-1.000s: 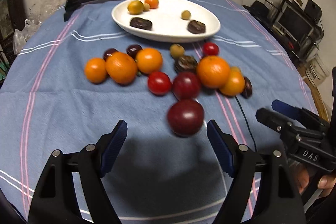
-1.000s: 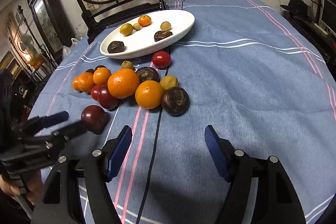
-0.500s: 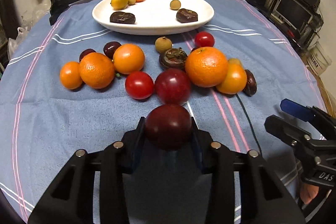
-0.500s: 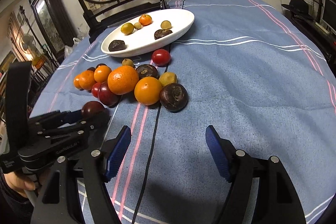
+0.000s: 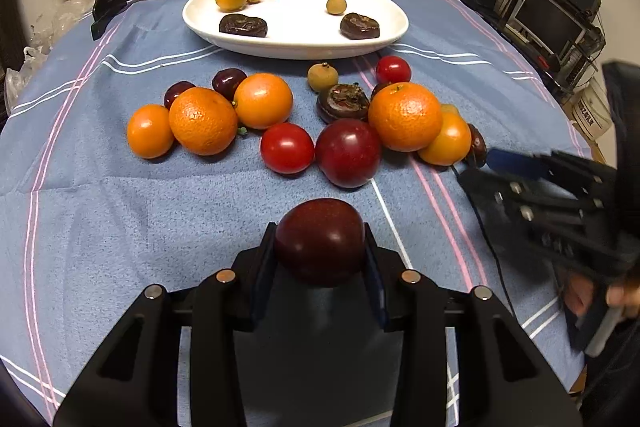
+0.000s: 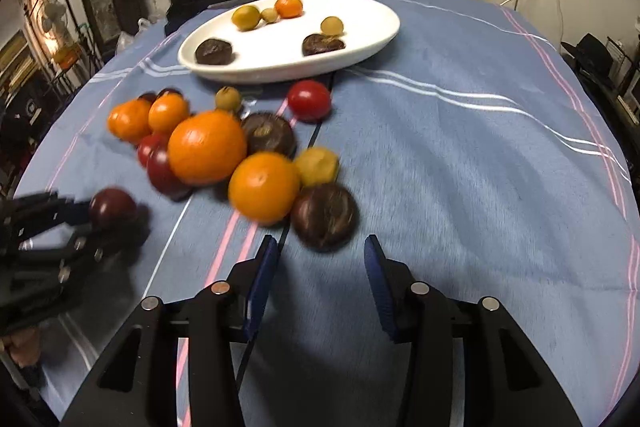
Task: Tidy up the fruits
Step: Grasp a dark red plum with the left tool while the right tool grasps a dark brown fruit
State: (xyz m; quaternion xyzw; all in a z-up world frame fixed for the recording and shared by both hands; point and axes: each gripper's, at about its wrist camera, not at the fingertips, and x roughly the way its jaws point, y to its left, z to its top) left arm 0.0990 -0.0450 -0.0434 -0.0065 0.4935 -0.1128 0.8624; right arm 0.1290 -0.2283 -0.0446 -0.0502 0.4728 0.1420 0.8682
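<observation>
Plum point(image 5: 320, 241), dark red, is clamped between the blue pads of the left gripper point(image 5: 319, 247), near the front edge of the table point(image 5: 100, 235); whether it touches the blue striped cloth cannot be told. Right gripper point(image 6: 319, 259): jaws closing, nothing between the pads; blue cloth shows through the gap. A dark brown round fruit point(image 6: 324, 217) lies just beyond its fingertips, apart from them.

Loose fruit sits in a cluster at mid-table: three oranges at the left, the middle one point(image 5: 203, 121) the largest; a red tomato point(image 5: 287, 147) touching a second plum point(image 5: 348, 153); a big orange point(image 5: 405, 117) with a smaller one point(image 5: 446, 139) against its right side. A small tomato point(image 5: 393, 69) and a small tan fruit point(image 5: 322, 77) lie just in front of the plate.

White oval plate point(image 5: 296, 47) stands toward the far edge and holds two dark wrinkled fruits, a small orange, a yellow fruit and two small tan ones.
</observation>
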